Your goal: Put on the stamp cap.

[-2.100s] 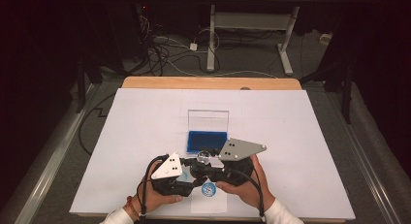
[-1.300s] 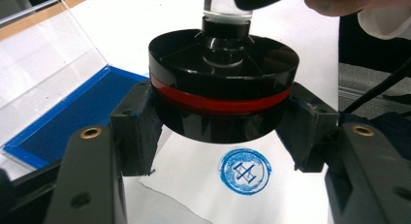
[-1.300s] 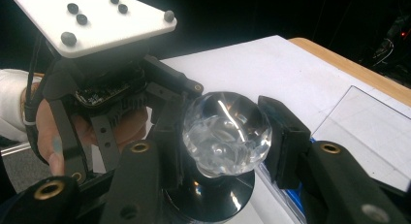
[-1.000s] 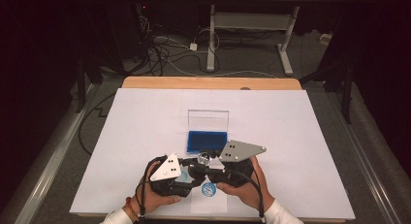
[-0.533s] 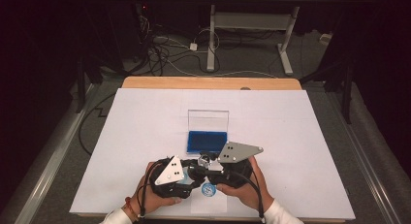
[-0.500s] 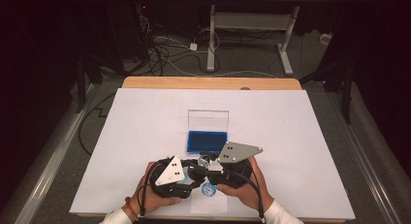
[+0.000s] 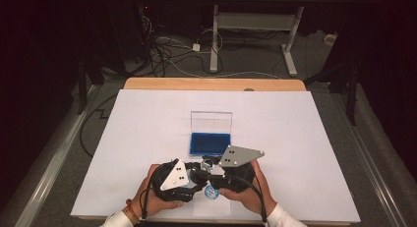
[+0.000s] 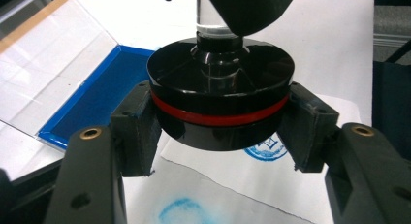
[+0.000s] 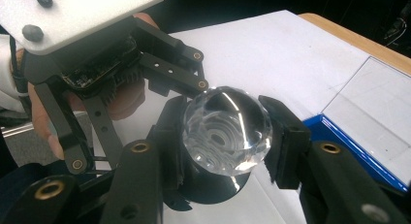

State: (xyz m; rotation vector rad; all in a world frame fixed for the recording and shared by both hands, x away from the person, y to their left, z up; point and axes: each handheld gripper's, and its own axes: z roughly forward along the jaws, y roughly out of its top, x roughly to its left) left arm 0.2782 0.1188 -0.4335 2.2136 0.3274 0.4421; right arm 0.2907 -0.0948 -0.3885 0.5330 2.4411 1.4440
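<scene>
Nothing moved since earlier frames: left gripper (image 8: 220, 136) clamped on round black stamp base with red band (image 8: 220, 105), right gripper (image 9: 223, 139) clamped on its clear faceted knob (image 9: 227, 136), over white paper sheet (image 7: 147, 124) on wooden table (image 7: 211, 84). Blue round stamp print (image 8: 264, 149) illegible. Open blue ink pad case (image 7: 210, 143) just behind. Dark room, floor cables (image 7: 167, 50).

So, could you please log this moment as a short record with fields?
Held thing: stamp, black round base with a red band, clear knob on top
Left gripper: shut on the base, one pad at each side
Right gripper: shut on the clear knob
Stamp height: lifted above the paper
Marks: round blue print under the stamp, a fainter blue smudge nearer the camera
Ink pad: blue, clear lid open, beyond the grippers
Surface: white table
</scene>
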